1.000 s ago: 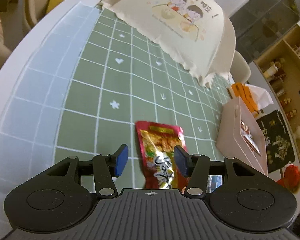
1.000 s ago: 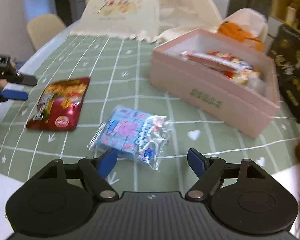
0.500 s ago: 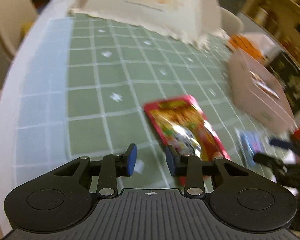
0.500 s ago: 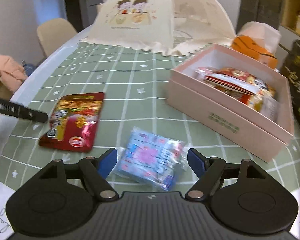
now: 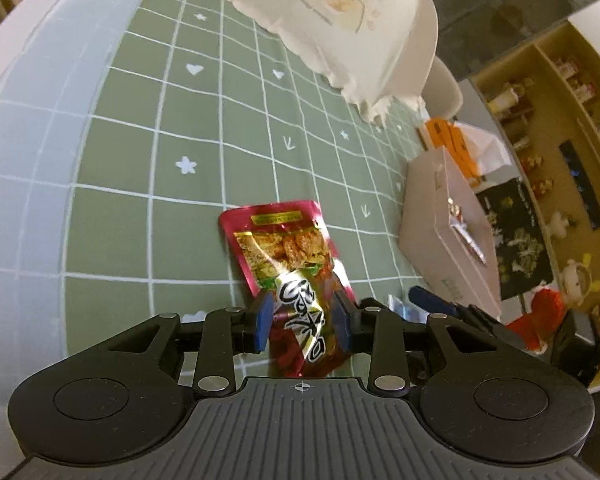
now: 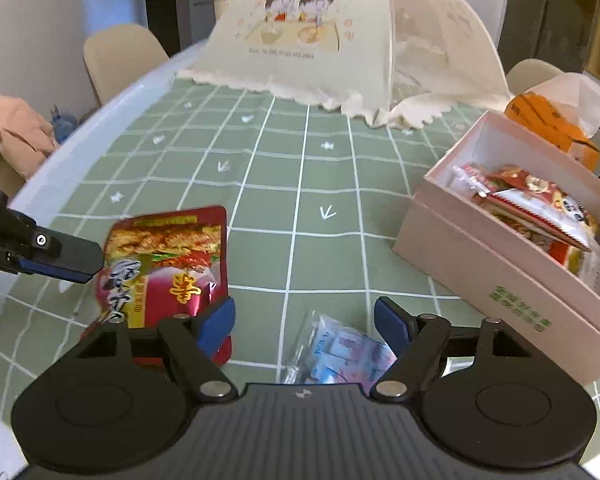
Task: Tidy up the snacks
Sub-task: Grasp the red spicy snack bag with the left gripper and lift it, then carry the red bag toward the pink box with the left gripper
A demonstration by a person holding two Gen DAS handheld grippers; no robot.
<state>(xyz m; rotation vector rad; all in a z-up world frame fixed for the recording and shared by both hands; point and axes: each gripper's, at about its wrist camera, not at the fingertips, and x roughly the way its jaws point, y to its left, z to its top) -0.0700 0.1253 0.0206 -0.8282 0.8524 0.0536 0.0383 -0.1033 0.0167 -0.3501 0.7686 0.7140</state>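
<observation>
A red snack packet (image 5: 284, 248) lies on the green checked tablecloth (image 5: 140, 140). My left gripper (image 5: 302, 316) is shut on its near end, and the foil crumples between the blue pads. In the right wrist view the same red packet (image 6: 168, 256) shows its gripped end bent up by the left gripper's finger (image 6: 56, 258). My right gripper (image 6: 304, 320) straddles a clear-and-blue snack packet (image 6: 340, 354); its jaws are closing, with the pads still apart from the wrapper. The open pink box (image 6: 500, 276) at the right holds several snack packets.
A cream mesh food cover (image 6: 300, 40) stands at the back of the table. An orange tissue pack (image 6: 548, 116) sits behind the pink box. A beige chair (image 6: 120, 56) stands at the far left, and a black printed box (image 5: 516, 232) lies beyond the pink box.
The left jaws have narrowed and closed on the red packet's near end. My right gripper has moved forward over the blue packet, which now lies low between its fingers.
</observation>
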